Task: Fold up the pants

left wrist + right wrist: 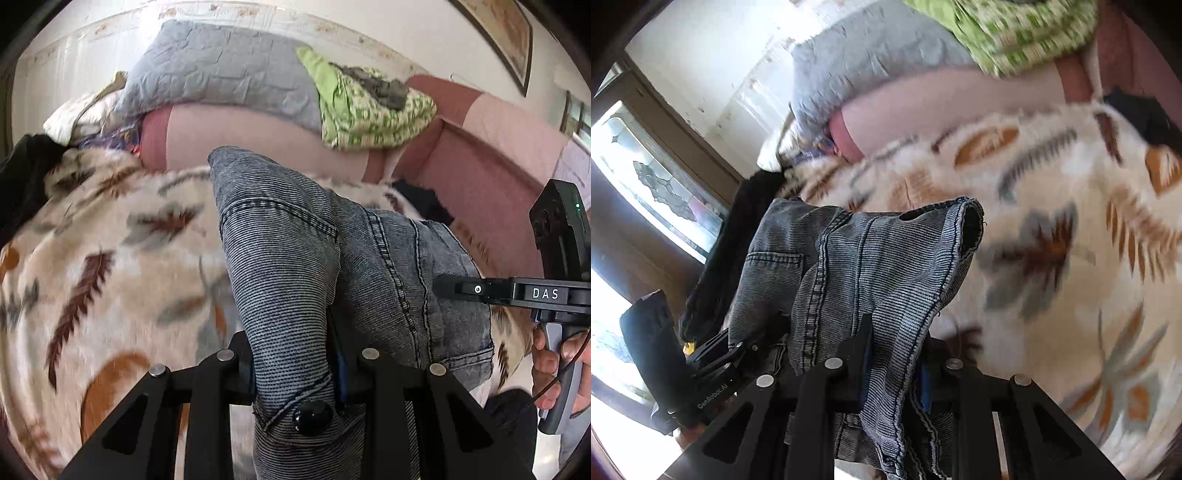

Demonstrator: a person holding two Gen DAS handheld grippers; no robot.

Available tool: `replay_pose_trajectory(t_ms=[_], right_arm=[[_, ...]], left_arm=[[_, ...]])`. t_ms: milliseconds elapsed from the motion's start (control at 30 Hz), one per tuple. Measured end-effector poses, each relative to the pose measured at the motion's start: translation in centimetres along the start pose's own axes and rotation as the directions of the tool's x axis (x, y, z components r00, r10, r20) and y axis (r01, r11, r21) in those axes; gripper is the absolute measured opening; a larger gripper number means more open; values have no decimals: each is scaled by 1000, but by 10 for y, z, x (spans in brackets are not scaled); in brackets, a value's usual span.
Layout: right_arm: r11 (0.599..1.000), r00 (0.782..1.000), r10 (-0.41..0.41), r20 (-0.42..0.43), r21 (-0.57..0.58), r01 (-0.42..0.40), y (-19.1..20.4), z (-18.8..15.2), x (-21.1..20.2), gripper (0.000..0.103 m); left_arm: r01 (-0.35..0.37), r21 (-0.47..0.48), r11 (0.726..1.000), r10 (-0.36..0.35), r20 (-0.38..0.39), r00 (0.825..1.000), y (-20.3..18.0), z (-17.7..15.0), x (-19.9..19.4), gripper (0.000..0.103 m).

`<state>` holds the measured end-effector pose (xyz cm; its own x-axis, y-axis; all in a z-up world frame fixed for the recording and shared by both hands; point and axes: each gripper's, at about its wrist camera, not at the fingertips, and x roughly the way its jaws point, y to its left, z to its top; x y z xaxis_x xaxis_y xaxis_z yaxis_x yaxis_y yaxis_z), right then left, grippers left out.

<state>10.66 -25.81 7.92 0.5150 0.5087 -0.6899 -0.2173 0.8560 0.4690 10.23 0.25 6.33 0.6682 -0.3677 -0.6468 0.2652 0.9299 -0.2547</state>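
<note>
The pair of grey-blue washed denim pants (291, 258) hangs bunched in the air above the cream fleece blanket with brown and grey feather print (92, 258) that covers the bed; both grippers carry it at the waist end. The left gripper (295, 369) is pinched on the waistband beside the black button (312, 417); the right gripper (890, 369) is pressed on a fold of hemmed denim, and it also shows from the left wrist view, at the right edge (454, 288). I judge the cloth soft but fairly heavy for its thickness, ribbed and not slippery, nothing fragile about it; it will sag and twist between two holds. The stitched waistband and seams look like the firmest places to grip; hold at both waist corners so the legs hang straight.
</note>
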Motion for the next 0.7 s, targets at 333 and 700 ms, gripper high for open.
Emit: replay_pose_trajectory(t_ms=[333, 700], right_arm=[[995, 994, -99, -45, 23, 100, -56, 43, 60, 21], [958, 958, -285, 8, -43, 285, -61, 9, 59, 54]], left_arm=[[5, -42, 999, -9, -86, 996, 8, 15, 103, 36], [-153, -29, 988, 149, -120, 982, 5, -2, 90, 80]])
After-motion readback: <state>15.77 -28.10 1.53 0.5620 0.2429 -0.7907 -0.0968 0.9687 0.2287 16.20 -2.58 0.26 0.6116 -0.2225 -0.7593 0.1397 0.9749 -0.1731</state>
